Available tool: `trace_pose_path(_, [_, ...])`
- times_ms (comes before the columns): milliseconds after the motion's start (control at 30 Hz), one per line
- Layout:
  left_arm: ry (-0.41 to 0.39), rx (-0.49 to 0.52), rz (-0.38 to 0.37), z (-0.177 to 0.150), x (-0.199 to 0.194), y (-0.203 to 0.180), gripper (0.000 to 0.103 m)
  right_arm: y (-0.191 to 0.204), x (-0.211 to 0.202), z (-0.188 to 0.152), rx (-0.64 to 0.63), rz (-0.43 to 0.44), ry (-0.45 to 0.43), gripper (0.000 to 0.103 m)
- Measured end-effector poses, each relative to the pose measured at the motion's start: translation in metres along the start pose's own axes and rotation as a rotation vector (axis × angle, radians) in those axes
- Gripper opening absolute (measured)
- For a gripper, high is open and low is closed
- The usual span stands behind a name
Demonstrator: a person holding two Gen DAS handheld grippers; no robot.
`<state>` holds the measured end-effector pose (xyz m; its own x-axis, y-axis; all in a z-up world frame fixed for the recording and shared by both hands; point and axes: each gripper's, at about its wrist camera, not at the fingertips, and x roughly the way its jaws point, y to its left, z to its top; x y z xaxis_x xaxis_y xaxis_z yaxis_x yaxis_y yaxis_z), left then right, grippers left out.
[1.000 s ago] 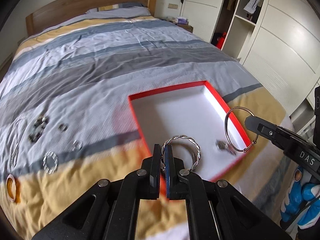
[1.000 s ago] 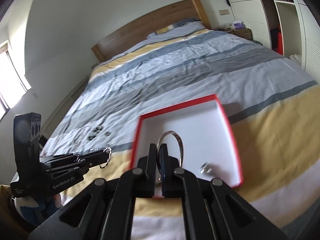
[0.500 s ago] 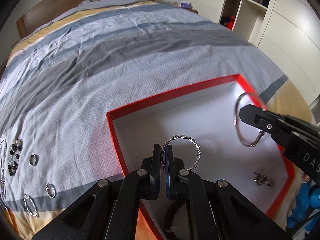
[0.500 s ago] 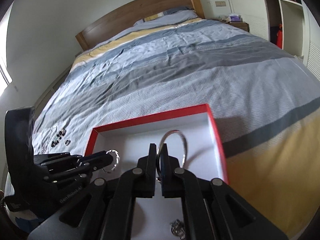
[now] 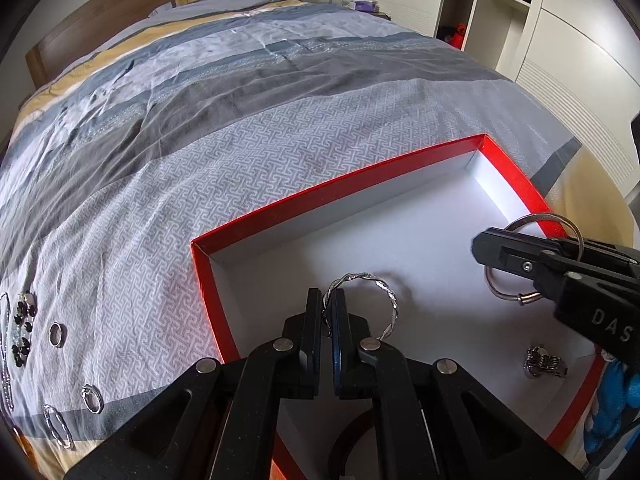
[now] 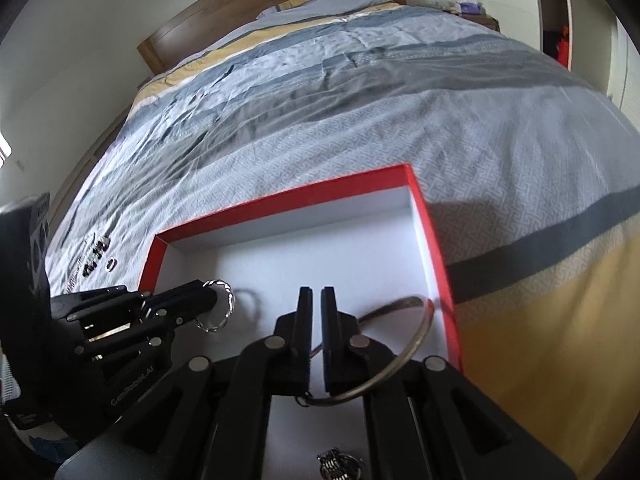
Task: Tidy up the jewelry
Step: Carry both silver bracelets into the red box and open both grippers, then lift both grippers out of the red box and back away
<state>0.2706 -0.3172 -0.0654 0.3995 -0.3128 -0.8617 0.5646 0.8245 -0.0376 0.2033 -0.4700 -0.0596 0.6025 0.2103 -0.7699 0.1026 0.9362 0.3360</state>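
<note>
The left gripper (image 5: 328, 300) is nearly closed, pinching a twisted silver bangle (image 5: 384, 300) by its rim so that the loop stands upright ahead of the fingertips, above the white floor of the red box (image 5: 320, 196). The box's left wall runs just beside and below this gripper's left finger, and the far wall lies well ahead, with bare white floor between. To its right the right gripper (image 6: 316, 296) reaches in over the same box, its jaws a narrow slit apart. A plain silver hoop (image 6: 416, 340) threads through that slit and leans out to the right, toward the box's right wall, which lies close beside it. Whether the pads truly clamp the hoop cannot be told. The two grippers are near one another but apart, with open floor between them. A small linked metal piece (image 5: 546, 362) lies on the box floor below the right gripper, near the near edge. Outside the box, well to the left of the left gripper, loose rings (image 5: 56, 334), dark beads (image 5: 22, 332) and another twisted bangle (image 5: 58, 426) lie on the striped bedspread (image 5: 280, 92), which stretches ahead to a wooden headboard (image 6: 256, 0).
</note>
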Motion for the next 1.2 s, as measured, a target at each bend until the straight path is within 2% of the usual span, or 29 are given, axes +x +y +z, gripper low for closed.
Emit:
trace_pose_path(200, [-0.001,-0.004,0.005,-0.001,-0.001,-0.001,0.005,-0.003,-0.008,-0.01,0.02,0.021,0.004,0.006])
trace_pose_path(267, [0.003,-0.003,0.001,-0.002,-0.003,-0.002,0.007,-0.004,-0.013,-0.014,0.03,0.026,0.003,0.007])
trace_pose_path(333, [0.007,0.004,-0.006,-0.004,-0.005,-0.004,0.014,-0.005,-0.019,-0.018,0.043,0.03,-0.001,0.009])
trace_pose_path(500, [0.012,0.018,-0.017,-0.008,-0.012,-0.014,0.031,-0.005,-0.032,-0.026,0.051,0.039,-0.009,0.023])
trace_pose_path(533, [0.014,0.016,-0.02,-0.01,-0.014,-0.015,0.033,-0.006,-0.035,-0.029,0.052,0.031,-0.005,0.033])
trace_pose_path(567, [0.016,0.015,-0.023,-0.011,-0.015,-0.016,0.033,-0.007,-0.036,-0.031,0.059,0.031,-0.003,0.039])
trace_pose_path(833, [0.018,0.025,-0.03,-0.022,-0.032,-0.022,0.034,-0.021,-0.055,-0.058,0.138,0.091,0.009,0.039])
trace_pose_path(1200, [-0.002,0.024,-0.042,-0.036,-0.06,-0.023,0.035,-0.021,-0.074,-0.072,0.175,0.109,0.05,0.04])
